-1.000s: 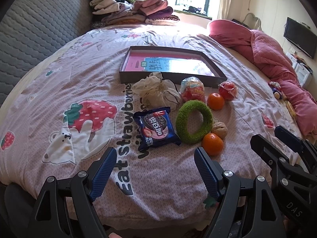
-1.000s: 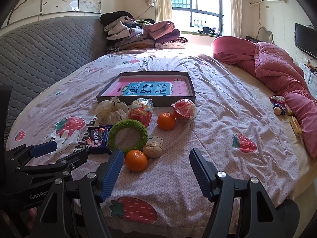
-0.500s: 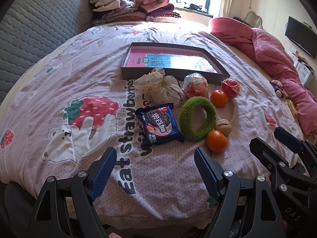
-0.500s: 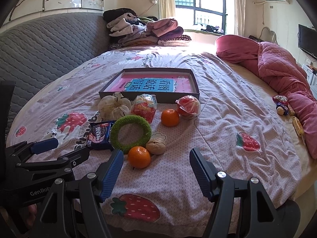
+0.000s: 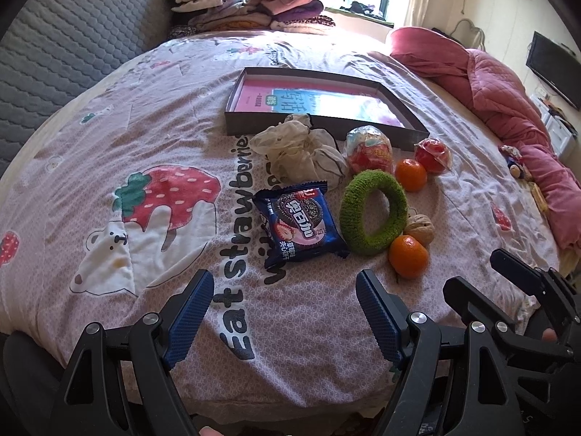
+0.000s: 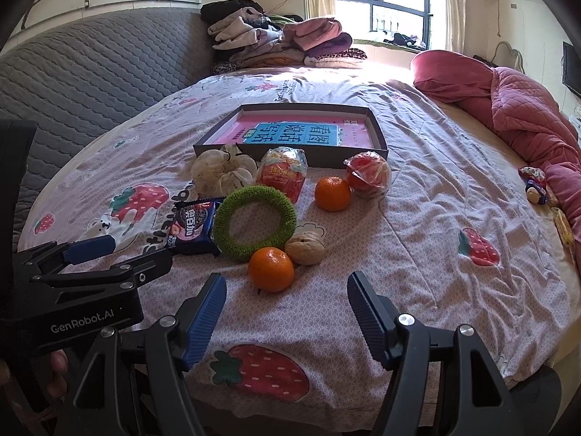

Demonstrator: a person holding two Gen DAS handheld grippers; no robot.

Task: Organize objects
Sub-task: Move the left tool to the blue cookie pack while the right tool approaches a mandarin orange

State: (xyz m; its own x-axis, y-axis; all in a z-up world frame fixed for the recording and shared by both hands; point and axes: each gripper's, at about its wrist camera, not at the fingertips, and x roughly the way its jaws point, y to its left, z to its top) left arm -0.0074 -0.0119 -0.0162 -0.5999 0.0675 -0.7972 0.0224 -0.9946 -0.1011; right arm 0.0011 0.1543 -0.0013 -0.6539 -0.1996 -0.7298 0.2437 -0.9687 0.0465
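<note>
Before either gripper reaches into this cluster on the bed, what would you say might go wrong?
The near orange touches the walnut and the green ring; closing on it may nudge either. Both round pieces could roll on the soft, wrinkled bedsheet. The open left gripper and right gripper sit close together, so they might collide.

This was a home bedroom: a bed spread with a strawberry-print sheet [image 6: 417,218] filled the frame, a grey quilted headboard [image 6: 90,72] stood at left, folded clothes [image 6: 283,43] lay top centre, and a pink quilt [image 6: 526,109] was bunched at right.
</note>
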